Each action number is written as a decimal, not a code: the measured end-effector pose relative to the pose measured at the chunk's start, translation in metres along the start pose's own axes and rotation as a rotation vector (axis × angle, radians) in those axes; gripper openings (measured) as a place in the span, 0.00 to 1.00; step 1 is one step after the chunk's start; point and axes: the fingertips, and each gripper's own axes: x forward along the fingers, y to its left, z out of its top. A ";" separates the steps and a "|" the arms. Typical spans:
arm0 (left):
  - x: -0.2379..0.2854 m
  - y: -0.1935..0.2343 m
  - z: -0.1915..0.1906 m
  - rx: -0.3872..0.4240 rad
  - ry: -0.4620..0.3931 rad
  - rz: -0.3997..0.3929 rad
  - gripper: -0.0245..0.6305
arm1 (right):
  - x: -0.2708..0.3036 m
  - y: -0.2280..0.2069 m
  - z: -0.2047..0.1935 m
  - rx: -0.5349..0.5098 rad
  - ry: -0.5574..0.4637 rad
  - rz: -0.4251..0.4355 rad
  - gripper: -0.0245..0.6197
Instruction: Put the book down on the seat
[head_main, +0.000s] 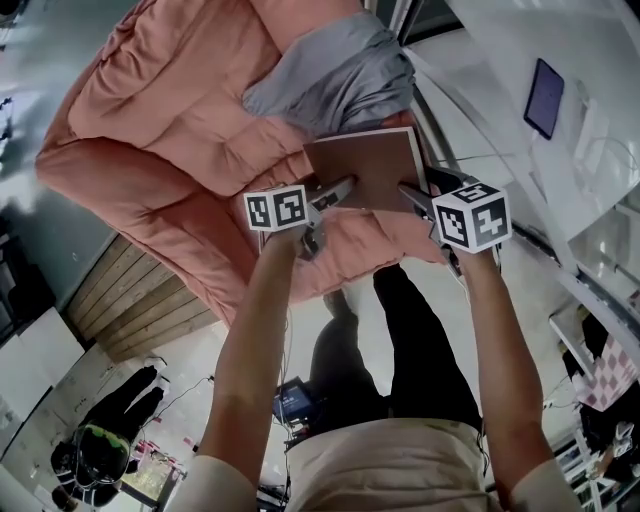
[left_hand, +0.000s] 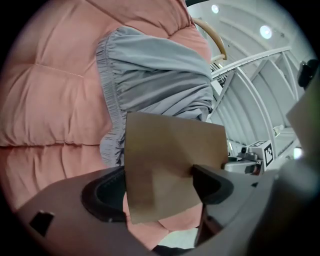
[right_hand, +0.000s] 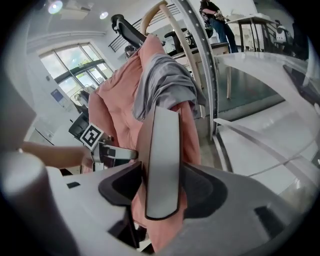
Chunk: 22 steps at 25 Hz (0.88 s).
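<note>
Bright, even indoor light. Round white ceiling lamps (left_hand: 265, 31) glare; big paned window (right_hand: 75, 62) blown out. Soft shadow patch on thin brown-covered book (left_hand: 170, 160). Gripper views: fisheye w/ black corners, foreground blurry.

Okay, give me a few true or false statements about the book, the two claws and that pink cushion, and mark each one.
1. The left claw and the right claw are each shut on the brown book. True.
2. A grey cloth lies on the pink cushion. True.
3. The grey cloth covers the book. False: the book's cover is bare, and the cloth lies beyond it.
4. The right claw is open and empty. False: its jaws are closed on the book's edge.
</note>
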 end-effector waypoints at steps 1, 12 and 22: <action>0.002 0.002 0.000 -0.003 0.001 -0.002 0.62 | 0.002 -0.002 0.000 -0.007 -0.001 -0.013 0.41; -0.005 0.014 -0.004 -0.012 -0.008 0.039 0.62 | 0.011 0.001 -0.002 -0.031 0.016 -0.042 0.42; -0.040 0.021 0.003 0.082 0.021 0.129 0.62 | 0.010 0.010 0.000 -0.062 0.053 -0.081 0.42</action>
